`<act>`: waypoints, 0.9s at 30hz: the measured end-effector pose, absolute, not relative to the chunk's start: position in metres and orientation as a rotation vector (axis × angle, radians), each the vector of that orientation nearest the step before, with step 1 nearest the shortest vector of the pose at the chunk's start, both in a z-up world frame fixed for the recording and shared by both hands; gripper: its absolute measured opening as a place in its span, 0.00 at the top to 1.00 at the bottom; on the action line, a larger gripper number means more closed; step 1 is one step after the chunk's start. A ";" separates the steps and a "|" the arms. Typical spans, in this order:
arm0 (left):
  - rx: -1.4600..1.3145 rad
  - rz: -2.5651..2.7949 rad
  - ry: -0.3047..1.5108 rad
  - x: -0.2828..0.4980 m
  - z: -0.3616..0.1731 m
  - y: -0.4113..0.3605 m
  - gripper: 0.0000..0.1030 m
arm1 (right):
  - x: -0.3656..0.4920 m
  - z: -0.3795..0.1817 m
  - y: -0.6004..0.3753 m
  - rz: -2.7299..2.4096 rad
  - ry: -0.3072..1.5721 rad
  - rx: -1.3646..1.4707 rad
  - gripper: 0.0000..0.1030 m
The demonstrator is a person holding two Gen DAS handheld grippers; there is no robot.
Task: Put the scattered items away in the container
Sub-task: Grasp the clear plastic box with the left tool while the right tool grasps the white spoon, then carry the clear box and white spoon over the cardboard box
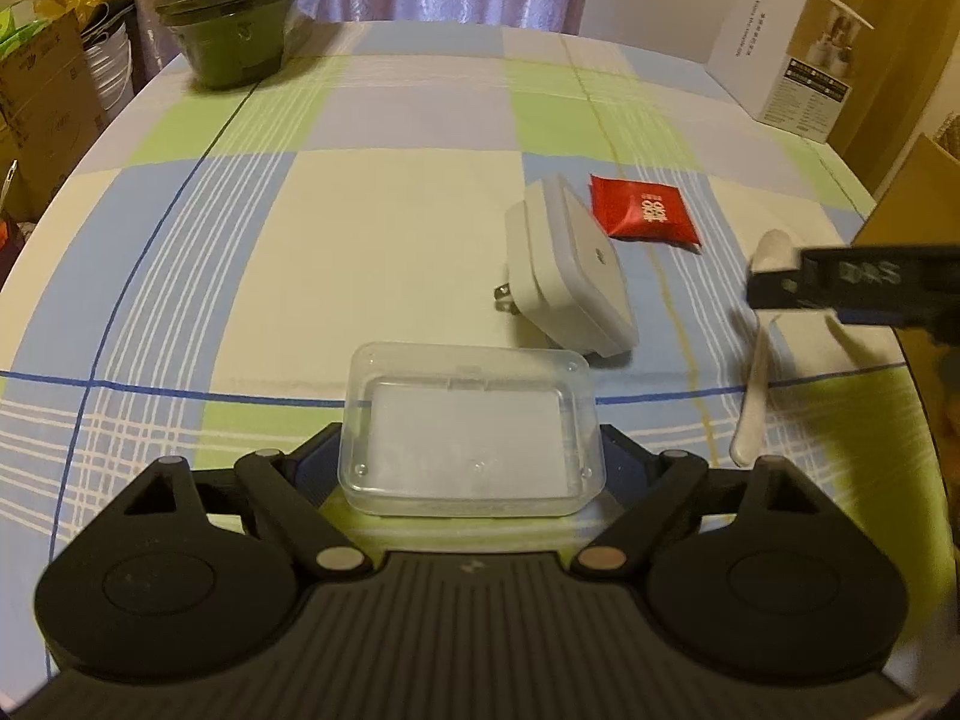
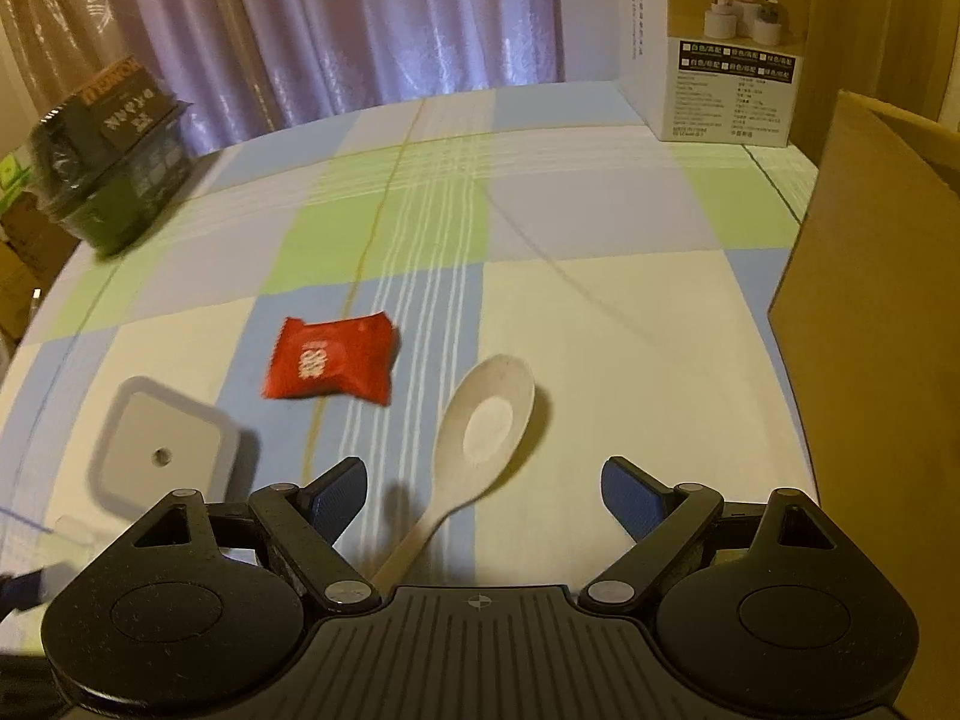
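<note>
**Bench stock: two tongs, one clear box, three loose items**

Left tongs (image 1: 471, 456): clenched on a clear plastic box (image 1: 471, 429), which sits between the fingers with its shallow open tray facing up. The box holds nothing visible. It lies low over the checked cloth at the near edge of the bench (image 1: 384, 252).

Right tongs (image 2: 483, 495): released, blue pads (image 2: 630, 495) wide apart, grasping nothing. They hang over the handle of a white spoon (image 2: 480, 438), which runs up between the fingers with its bowl facing up and pointing away. Whether a pad touches the handle cannot be told. In the left wrist view the right tongs enter from the right edge as a dark bar (image 1: 852, 285) above the same spoon (image 1: 753, 384).

White plug adapter (image 1: 564, 267): lies tilted on the cloth just beyond the clear box, prongs toward the left. In the right wrist view it shows blurred at lower left (image 2: 162, 444).

Red packet (image 1: 645, 213): flat on the cloth, just beside the adapter's far right corner; in the right wrist view (image 2: 330, 357) it lies near the spoon's bowl, to its left, apart from it.

Dark wrapped bowl (image 1: 228, 30): far left corner of the bench.

White printed carton (image 1: 774, 48): far right corner, flap open.

Brown cardboard box (image 2: 870, 372): right edge of the bench, wall upright, near the spoon.

Lilac curtain (image 2: 372, 18): behind the bench.
</note>
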State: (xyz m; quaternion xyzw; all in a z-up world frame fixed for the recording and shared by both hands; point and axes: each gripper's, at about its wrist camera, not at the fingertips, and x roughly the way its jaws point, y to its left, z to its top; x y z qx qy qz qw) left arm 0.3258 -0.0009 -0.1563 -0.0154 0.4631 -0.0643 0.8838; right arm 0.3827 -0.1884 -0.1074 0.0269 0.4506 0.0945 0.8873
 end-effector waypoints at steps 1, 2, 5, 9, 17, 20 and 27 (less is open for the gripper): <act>-0.034 -0.135 0.961 0.325 -0.156 -0.001 0.18 | 0.386 -0.110 -0.187 0.188 0.935 0.051 0.11; -0.035 -0.136 0.958 0.325 -0.156 0.000 0.18 | 0.388 -0.113 -0.187 0.182 0.932 0.051 0.11; -0.046 -0.137 0.949 0.326 -0.154 0.003 0.18 | 0.393 -0.118 -0.183 0.167 0.913 0.028 0.15; -0.054 -0.139 0.946 0.330 -0.153 0.006 0.18 | 0.392 -0.117 -0.176 0.166 0.875 -0.056 0.46; -0.042 -0.164 0.960 0.318 -0.149 0.001 0.18 | 0.356 -0.112 -0.164 0.267 0.936 -0.106 0.88; -0.052 -0.180 0.966 0.303 -0.144 0.000 0.18 | 0.325 -0.111 -0.168 0.313 0.964 -0.085 0.89; -0.064 -0.213 0.991 0.265 -0.135 -0.007 0.18 | 0.263 -0.098 -0.186 0.341 0.991 -0.032 0.89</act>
